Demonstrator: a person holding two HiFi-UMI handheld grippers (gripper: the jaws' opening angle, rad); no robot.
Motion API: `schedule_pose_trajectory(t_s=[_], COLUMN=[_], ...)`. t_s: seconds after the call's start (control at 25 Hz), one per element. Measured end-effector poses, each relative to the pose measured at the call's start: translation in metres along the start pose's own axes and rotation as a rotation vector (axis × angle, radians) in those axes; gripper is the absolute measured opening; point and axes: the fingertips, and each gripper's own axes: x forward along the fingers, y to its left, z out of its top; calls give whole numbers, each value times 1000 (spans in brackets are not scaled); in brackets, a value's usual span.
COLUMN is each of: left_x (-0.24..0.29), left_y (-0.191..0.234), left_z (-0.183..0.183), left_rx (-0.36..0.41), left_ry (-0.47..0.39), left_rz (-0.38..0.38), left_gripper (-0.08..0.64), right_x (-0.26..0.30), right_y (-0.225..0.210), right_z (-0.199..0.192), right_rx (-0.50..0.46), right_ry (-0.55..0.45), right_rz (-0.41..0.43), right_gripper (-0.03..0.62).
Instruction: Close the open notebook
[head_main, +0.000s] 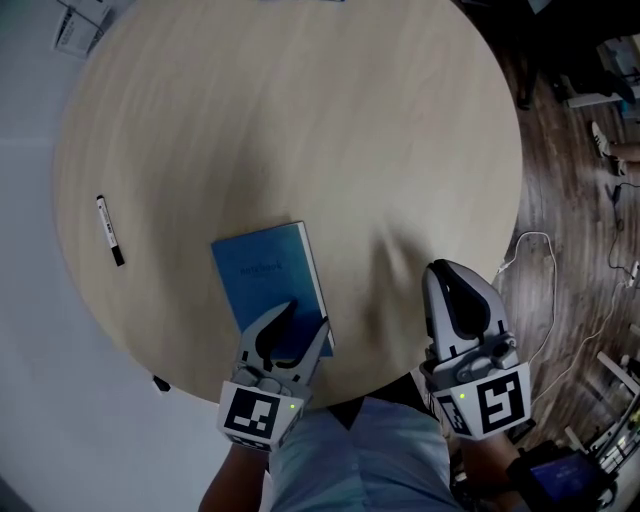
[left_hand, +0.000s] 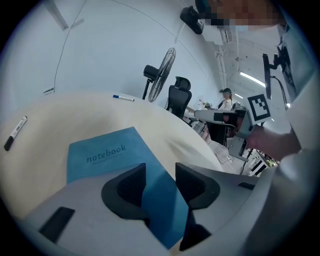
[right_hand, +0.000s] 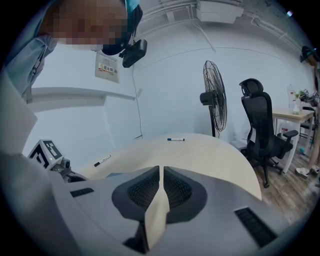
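One round, pale wooden desk (head_main: 300, 120) fills most of the head view. Its near edge curves just in front of the person.

On it, close to that near edge and left of centre, lies the blue notebook (head_main: 265, 270). It is closed and flat, with the cover up and the word "notebook" printed across it. Its long sides run away from the person at a slight slant.

The left gripper (head_main: 305, 315) hangs over the notebook's near right corner and points steeply down at it. Its fingers (left_hand: 131, 187) stand wide apart. In the left gripper view the blue cover shows in the gap between them, with the corner running back under the opening. The pads do not press on the book, and whether the tips touch the cover I cannot tell.

The right gripper (head_main: 445, 270) is to the right of the notebook and well apart from it, over bare desk near the edge. Its fingers (right_hand: 145, 190) are drawn together to a thin slit, and only the desk surface shows through it.

A black marker (head_main: 109, 230) lies toward the desk's left side, apart from the notebook. A blue-capped marker (right_hand: 176, 139) lies at the far rim.
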Motion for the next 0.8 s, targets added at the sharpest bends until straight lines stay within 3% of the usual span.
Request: schedule_pose_trajectory(t_s=[0.12, 0.32, 0.8], left_x=[5, 9, 26], left_y=[4, 17, 23], left_z=[4, 0, -5], left_rx=[-25, -18, 72], left_ry=[-27, 6, 70], left_rz=[23, 78, 152], left_gripper=[140, 51, 26], right_x=[3, 8, 20], right_y=[-5, -9, -21], right_z=[-4, -11, -22], right_rx=[10, 22, 43], right_ry=[8, 21, 45], right_rz=[-3, -4, -14], right_gripper=[54, 54, 54])
